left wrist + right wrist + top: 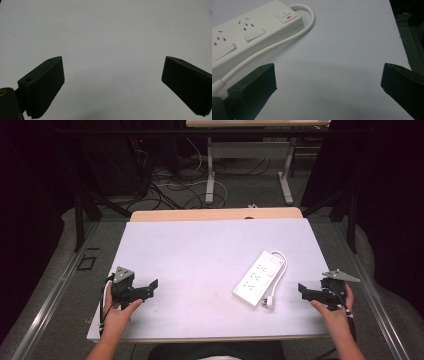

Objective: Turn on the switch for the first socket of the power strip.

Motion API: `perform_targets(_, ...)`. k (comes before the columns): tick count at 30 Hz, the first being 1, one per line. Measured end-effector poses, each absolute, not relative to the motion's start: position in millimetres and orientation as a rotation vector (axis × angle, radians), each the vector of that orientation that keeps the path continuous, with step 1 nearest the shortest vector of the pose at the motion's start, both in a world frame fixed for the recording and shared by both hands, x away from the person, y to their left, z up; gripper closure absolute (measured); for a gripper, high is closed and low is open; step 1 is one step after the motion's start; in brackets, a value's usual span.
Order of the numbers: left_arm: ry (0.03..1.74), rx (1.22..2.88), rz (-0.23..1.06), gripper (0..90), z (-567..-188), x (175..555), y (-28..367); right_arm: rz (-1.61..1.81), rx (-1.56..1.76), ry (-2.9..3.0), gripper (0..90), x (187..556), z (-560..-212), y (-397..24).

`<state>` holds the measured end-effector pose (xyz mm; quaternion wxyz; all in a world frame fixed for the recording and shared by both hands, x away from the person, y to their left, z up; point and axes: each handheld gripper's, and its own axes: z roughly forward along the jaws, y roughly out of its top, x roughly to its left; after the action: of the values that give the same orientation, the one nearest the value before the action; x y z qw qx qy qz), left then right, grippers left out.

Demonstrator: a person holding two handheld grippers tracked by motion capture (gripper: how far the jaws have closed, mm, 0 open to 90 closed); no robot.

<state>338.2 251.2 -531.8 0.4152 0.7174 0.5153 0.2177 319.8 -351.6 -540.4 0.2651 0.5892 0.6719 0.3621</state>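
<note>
- Power strip point(260, 278) — white, rigid plastic, several sockets and a rocker switch point(285, 15) with a red mark at one end — lay flat and slantwise on the white table top point(200, 255), right of its middle.
- White cable point(274, 48) looped out of the strip's switch end and ran back along its right flank to a plug point(269, 302) resting just beside the near end of the strip.
- Judged light and stiff in the body; smooth casing likely slippery under hard pads, so best pinched across the narrow width near the middle, clear of switch and sockets.
- Cable judged springy and loose — apt to drag or swing the plug if the strip got lifted alone; plug a second sensible place to take hold.
- Right gripper point(307, 291) hovered low, right of the strip and near the plug, apart from both; jaws spread wide with nothing between them, pointed leftward toward the strip; right hand point(334, 306) wrapped around the handle from behind.
- Left gripper point(149, 288) sat well to the left of the strip, jaws likewise wide apart and empty over bare table, aimed rightward; left hand point(116, 309) low beside the near table edge.
- In the right gripper view, left jaw close to the cable, not touching as far as could be told.
</note>
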Motion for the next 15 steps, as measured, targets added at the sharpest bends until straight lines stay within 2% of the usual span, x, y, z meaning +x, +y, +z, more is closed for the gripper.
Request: perform_targets(15,1.359,1.832,0.578,4.4,-540,352,252,0.96,1.637,1.794,0.0,316,-545,-358)
